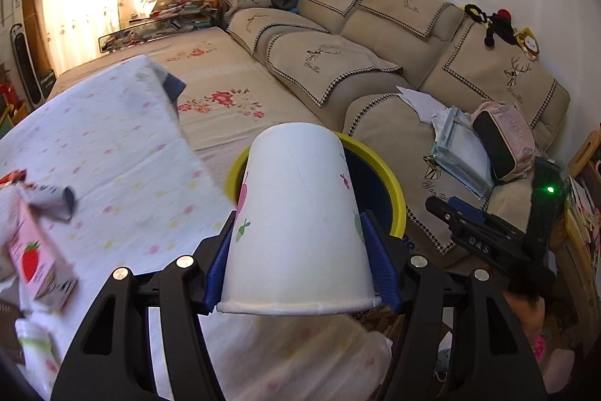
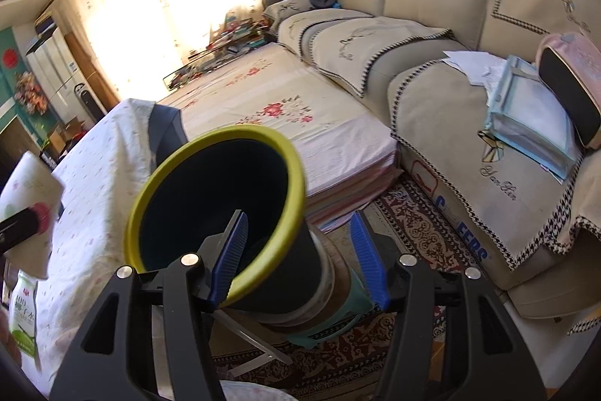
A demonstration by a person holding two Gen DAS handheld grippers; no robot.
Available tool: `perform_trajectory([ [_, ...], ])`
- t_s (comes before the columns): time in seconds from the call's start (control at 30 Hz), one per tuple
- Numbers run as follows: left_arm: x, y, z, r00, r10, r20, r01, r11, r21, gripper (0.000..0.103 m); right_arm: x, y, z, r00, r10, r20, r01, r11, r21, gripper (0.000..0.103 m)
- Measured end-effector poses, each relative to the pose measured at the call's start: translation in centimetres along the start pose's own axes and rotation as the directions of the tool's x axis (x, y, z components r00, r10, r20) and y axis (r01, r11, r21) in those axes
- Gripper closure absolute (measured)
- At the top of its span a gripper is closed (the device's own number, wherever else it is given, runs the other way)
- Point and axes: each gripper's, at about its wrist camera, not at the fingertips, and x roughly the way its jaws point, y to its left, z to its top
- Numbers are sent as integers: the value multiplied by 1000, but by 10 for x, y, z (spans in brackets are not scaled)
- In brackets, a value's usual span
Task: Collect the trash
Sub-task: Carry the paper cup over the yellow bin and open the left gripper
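One pink carton (image 1: pixel 39 260) (tabletop), sofa (image 1: pixel 394 36) beyond

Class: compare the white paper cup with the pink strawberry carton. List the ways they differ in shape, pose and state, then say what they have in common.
1. The paper cup is a white tapered round; the strawberry carton is a pink box.
2. The cup is clamped between the left gripper jaws, rim toward the camera; the carton lies tilted on the dotted tablecloth.
3. The cup sits in front of the yellow-rimmed bin; the carton lies away to the side.

Both bear fruit pictures.
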Motion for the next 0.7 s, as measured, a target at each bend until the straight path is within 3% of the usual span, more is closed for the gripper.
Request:
perform_trajectory([
  [0.2,58,-26,26,1000,-4,-20,5,1000,29,37,7,-12,-3,1000,4,-20,-4,1000,22,47],
  [0.4,83,-33,33,1000,16,-25,-16,1000,26,32,9,-20,-4,1000,10,-24,-9,999,39,47],
  [0.47,81,-33,35,1000,21,-14,-21,1000,19,27,9,-22,-5,1000,9,-23,-8,999,43,46],
  [0.7,39,-22,33,998,26,50,-25,1000,-19,23,5,-20,-6,1000,17,-22,-16,999,42,44],
])
